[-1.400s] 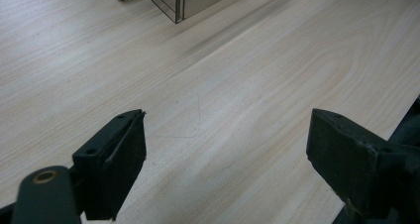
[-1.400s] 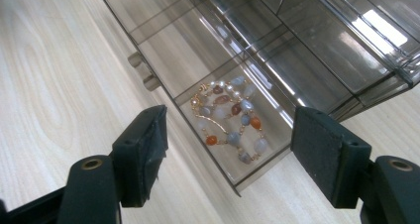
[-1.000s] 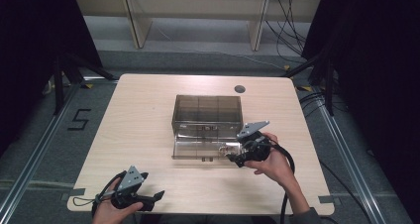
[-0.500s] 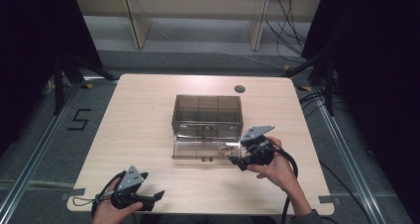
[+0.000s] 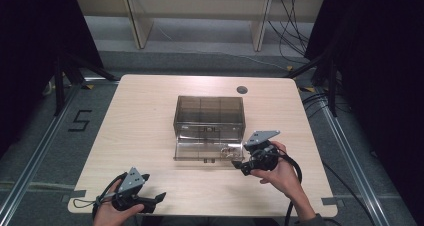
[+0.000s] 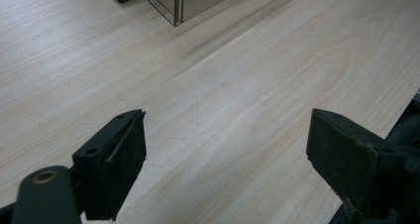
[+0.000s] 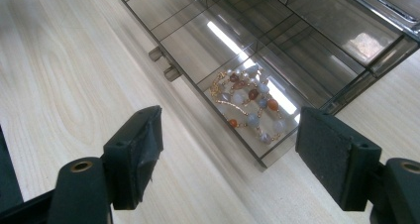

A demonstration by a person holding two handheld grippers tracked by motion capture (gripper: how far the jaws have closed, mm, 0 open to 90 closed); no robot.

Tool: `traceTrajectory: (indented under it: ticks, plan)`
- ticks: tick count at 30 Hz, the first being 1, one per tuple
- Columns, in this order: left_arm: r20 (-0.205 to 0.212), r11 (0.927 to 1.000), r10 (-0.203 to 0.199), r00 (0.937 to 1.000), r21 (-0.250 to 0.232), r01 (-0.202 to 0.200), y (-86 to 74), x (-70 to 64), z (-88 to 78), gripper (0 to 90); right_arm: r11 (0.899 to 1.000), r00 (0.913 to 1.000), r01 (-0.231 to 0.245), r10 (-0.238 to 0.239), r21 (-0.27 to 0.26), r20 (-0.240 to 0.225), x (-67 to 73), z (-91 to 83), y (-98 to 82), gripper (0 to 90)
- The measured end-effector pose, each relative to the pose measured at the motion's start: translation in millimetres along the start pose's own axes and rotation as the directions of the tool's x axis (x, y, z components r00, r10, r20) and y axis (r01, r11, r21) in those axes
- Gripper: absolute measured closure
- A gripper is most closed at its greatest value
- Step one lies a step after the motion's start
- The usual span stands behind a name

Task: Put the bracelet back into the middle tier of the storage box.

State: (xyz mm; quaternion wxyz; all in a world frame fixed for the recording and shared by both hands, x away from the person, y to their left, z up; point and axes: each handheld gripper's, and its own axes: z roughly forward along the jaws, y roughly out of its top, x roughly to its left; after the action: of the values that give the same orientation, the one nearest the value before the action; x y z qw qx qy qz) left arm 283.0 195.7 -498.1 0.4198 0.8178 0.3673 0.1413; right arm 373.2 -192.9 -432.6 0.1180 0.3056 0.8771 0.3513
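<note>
The left tool (image 5: 150, 202) rests released at the near left edge of the counter (image 5: 145, 116). The box (image 5: 208, 111) stands mid-counter, its drawer (image 5: 200, 151) pulled out; beads (image 7: 250, 102) lie in the drawer's right compartment. The right tool (image 5: 239, 164), released and empty, hovers just beside the drawer's right end.

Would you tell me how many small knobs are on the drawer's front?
2, side by side at the middle of the open drawer's front: one knob and another knob.
</note>
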Motion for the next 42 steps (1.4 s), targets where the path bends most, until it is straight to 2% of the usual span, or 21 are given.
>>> traceTrajectory:
  ticks: [2,3,5,6,9,10,14,15,18,20,22,25,26,30,31,33,34,36,37,39,42]
  plan:
    - [-0.002,1.0000,-0.003,1.0000,-0.002,0.003,0.0,-0.3,-0.1,15.3,1.000,1.0000,0.007,-0.007,-0.001,-0.003,-0.5,-0.4,-0.8,27.4]
    - [-0.003,0.9999,0.016,0.9999,-0.002,-0.016,0.5,0.6,-0.3,15.3,1.000,0.9999,-0.011,0.011,0.002,-0.005,0.5,-0.7,-1.6,27.4]
    - [-0.002,1.0000,0.001,1.0000,0.001,-0.001,0.1,-0.1,0.0,15.3,1.000,1.0000,0.001,-0.001,-0.001,0.002,-0.3,-1.8,-3.9,27.3]
    - [-0.004,0.9997,0.022,0.9997,0.006,-0.022,0.6,0.9,-0.8,15.3,1.000,0.9998,-0.020,0.020,0.011,-0.007,0.3,-3.0,-5.5,27.1]
    - [-0.004,0.9996,0.026,0.9996,0.007,-0.026,0.7,0.9,-0.8,15.3,1.000,0.9999,-0.015,0.015,-0.014,-0.001,0.3,-1.5,-7.9,26.6]
    - [-0.001,0.9997,0.026,0.9997,0.004,-0.026,0.6,0.8,-0.5,15.3,0.999,0.9993,-0.038,0.038,-0.003,0.000,2.3,-2.3,-8.5,26.5]
    - [-0.001,0.9999,0.010,1.0000,-0.008,-0.010,0.4,-0.5,0.4,15.4,1.000,0.9999,-0.009,0.008,-0.008,-0.008,-1.7,-2.1,-11.9,25.8]
    - [-0.003,0.9998,0.017,0.9999,-0.010,-0.017,0.4,0.1,0.3,15.3,0.999,0.9990,-0.046,0.046,-0.002,0.002,0.3,-3.1,-12.6,25.8]
    - [-0.003,0.9998,0.018,0.9998,-0.011,-0.018,0.5,0.3,0.3,15.3,0.999,0.9998,-0.020,0.021,-0.025,0.009,-1.5,-1.6,-15.6,25.3]
    - [-0.004,0.9998,0.021,0.9998,-0.006,-0.021,0.6,0.3,-0.2,15.3,0.998,0.9983,-0.058,0.058,-0.014,0.007,-0.2,-2.7,-16.9,25.0]
    - [-0.004,0.9995,0.033,0.9994,-0.002,-0.033,0.7,1.4,-0.4,15.3,0.999,0.9995,-0.031,0.031,-0.023,0.008,-2.2,-1.9,-18.8,24.7]
    - [-0.002,0.9998,0.017,0.9999,-0.010,-0.017,0.4,0.1,0.4,15.3,0.999,0.9987,-0.051,0.051,-0.008,0.005,-2.2,-3.7,-21.2,24.5]
    - [-0.003,0.9998,0.019,0.9998,-0.008,-0.019,0.5,0.1,0.3,15.4,0.998,0.9985,-0.053,0.053,-0.033,0.011,-2.0,-2.0,-22.4,24.5]
    - [-0.002,0.9998,0.019,0.9998,-0.008,-0.019,0.4,0.1,0.3,15.3,0.998,0.9988,-0.048,0.049,-0.042,0.004,-2.9,-2.3,-25.4,24.2]
    - [-0.001,1.0000,-0.007,1.0000,-0.006,0.007,-0.2,-1.1,0.6,15.4,0.997,0.9979,-0.063,0.063,-0.033,0.013,-1.9,-3.5,-26.1,24.1]
    - [-0.005,1.0000,0.001,1.0000,0.000,-0.001,0.2,-1.1,-0.2,15.4,0.997,0.9977,-0.066,0.067,-0.038,0.008,-2.0,-4.4,-27.3,23.8]
    - [-0.005,0.9997,0.025,0.9997,0.003,-0.025,0.9,0.3,-0.6,15.4,0.998,0.9990,-0.044,0.044,-0.033,-0.004,-4.0,-4.9,-27.6,23.6]
    - [-0.004,0.9998,0.020,0.9998,-0.002,-0.020,0.5,0.1,0.0,15.4,0.998,0.9987,-0.049,0.050,-0.044,0.008,-3.3,-4.6,-29.7,23.1]
    - [-0.001,1.0000,-0.006,1.0000,-0.005,0.006,-0.3,-1.2,0.7,15.3,0.998,0.9988,-0.049,0.050,-0.040,0.004,-3.2,-4.8,-29.9,22.8]
    - [0.001,0.9998,0.014,0.9999,-0.014,-0.014,0.1,-0.5,1.0,15.4,0.997,0.9979,-0.064,0.064,-0.034,0.003,-1.6,-5.5,-31.5,21.9]
    - [-0.003,0.9999,0.011,0.9999,-0.008,-0.011,0.1,-0.7,0.5,15.4,0.997,0.9976,-0.069,0.069,-0.040,0.003,-0.6,-6.8,-33.2,20.2]
